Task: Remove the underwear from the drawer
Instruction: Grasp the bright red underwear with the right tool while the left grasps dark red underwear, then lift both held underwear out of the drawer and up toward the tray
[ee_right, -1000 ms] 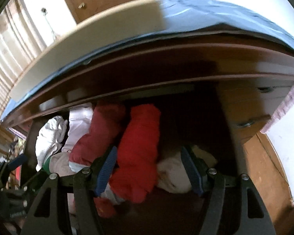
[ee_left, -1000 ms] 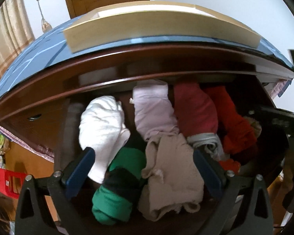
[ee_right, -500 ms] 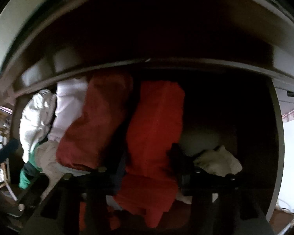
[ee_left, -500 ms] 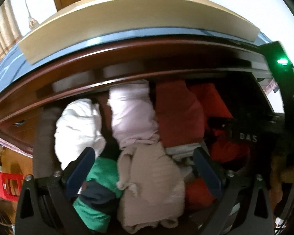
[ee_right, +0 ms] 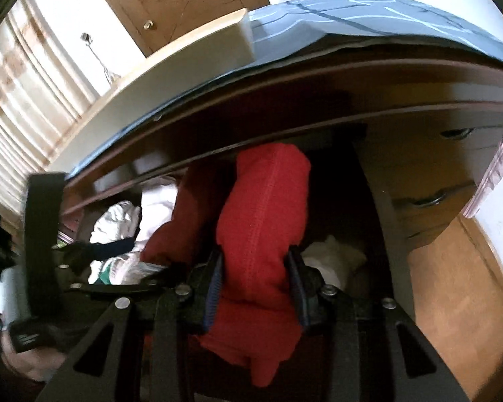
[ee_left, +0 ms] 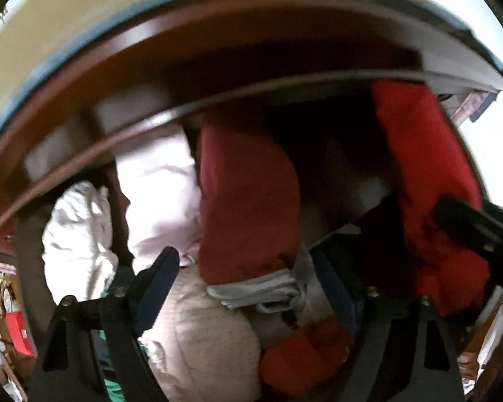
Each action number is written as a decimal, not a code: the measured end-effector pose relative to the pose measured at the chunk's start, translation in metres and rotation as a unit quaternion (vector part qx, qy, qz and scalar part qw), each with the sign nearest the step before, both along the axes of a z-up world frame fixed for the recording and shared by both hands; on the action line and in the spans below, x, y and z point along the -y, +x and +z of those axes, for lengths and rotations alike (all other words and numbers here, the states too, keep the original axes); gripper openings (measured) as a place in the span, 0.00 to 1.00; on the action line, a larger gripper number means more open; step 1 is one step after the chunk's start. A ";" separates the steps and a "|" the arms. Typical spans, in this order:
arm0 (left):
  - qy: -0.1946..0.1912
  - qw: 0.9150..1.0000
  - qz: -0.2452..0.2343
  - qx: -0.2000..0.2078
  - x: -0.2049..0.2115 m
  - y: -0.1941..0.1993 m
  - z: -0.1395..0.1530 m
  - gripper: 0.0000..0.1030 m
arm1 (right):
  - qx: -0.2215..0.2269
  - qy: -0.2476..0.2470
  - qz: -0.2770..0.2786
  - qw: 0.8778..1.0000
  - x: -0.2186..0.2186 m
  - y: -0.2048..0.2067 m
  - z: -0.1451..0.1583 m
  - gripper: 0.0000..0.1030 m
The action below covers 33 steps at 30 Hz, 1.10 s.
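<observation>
An open wooden drawer (ee_right: 379, 217) holds several rolled garments. My right gripper (ee_right: 255, 269) is shut on a bright red underwear (ee_right: 268, 201), which hangs lifted between its blue pads; the same garment (ee_left: 419, 167) shows at the right of the left wrist view, with the right gripper's black finger (ee_left: 469, 224) on it. My left gripper (ee_left: 244, 288) points down into the drawer, its jaws closing. A dark red underwear (ee_left: 248, 201) with a grey waistband lies between its pads, which stand apart from it.
Around them lie a white garment (ee_left: 77, 234), a pale pink one (ee_left: 157, 194), a beige knit one (ee_left: 201, 335) and an orange-red one (ee_left: 301, 351). A white cloth (ee_right: 332, 258) sits in the drawer's right corner. The dresser top overhangs the drawer.
My right gripper closed on the bright red underwear and raised it from the pile. The left gripper shifted right from the beige garment to the dark red one, and its jaws narrowed.
</observation>
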<state>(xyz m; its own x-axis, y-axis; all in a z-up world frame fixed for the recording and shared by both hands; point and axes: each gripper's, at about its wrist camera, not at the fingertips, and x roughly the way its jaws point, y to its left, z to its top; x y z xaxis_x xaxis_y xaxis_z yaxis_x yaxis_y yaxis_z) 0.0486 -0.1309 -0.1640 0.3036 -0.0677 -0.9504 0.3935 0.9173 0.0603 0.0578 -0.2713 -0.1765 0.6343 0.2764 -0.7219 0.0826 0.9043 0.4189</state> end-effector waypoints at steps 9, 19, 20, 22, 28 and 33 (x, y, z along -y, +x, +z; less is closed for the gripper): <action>-0.029 0.998 0.034 -0.047 -0.009 0.021 -0.013 0.47 | 0.008 0.035 0.001 0.999 0.006 -0.001 -0.007 0.38; -0.051 0.998 -0.022 -0.026 -0.030 0.001 0.016 0.31 | -0.001 0.054 -0.012 0.998 0.009 -0.008 -0.015 0.38; -0.049 0.998 -0.030 -0.024 -0.031 -0.004 0.021 0.31 | -0.001 0.052 -0.013 0.999 0.009 -0.008 -0.015 0.38; -0.041 0.998 -0.051 -0.018 -0.037 -0.014 0.027 0.31 | -0.001 0.050 -0.012 0.999 0.010 -0.010 -0.014 0.38; -0.013 0.998 -0.055 0.003 -0.044 -0.017 0.037 0.61 | -0.010 0.051 -0.007 0.999 0.008 -0.007 -0.015 0.38; -0.028 0.999 -0.033 0.005 -0.030 0.007 0.032 0.75 | -0.013 0.054 -0.001 0.998 0.009 -0.006 -0.015 0.38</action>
